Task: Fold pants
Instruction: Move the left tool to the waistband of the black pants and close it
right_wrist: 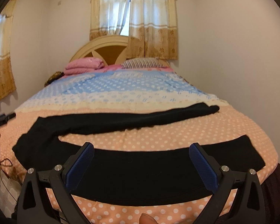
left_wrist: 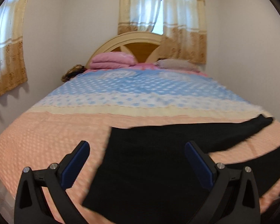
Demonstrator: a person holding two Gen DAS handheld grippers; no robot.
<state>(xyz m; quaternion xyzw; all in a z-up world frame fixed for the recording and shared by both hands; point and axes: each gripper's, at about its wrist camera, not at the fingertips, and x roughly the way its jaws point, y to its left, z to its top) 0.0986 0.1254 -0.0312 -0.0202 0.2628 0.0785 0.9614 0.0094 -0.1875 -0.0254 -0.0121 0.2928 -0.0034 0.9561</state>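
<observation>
A pair of black fabric pants (right_wrist: 121, 160) lies spread flat on the peach polka-dot end of the bed's quilted bedspread (right_wrist: 177, 136), filling the lower half of the right wrist frame, the two legs apart and running toward the right. The right gripper (right_wrist: 141, 165) hovers over the nearer leg with its jaws spread wide, grasping nothing. In the left wrist frame the pants (left_wrist: 149, 168) fill the lower centre and right, the waist end nearest. The left gripper (left_wrist: 136, 163) hangs there, jaws likewise released and empty. A folded pink blanket (right_wrist: 84, 66) rests by the arched wooden headboard (right_wrist: 100, 45) at upper centre.
</observation>
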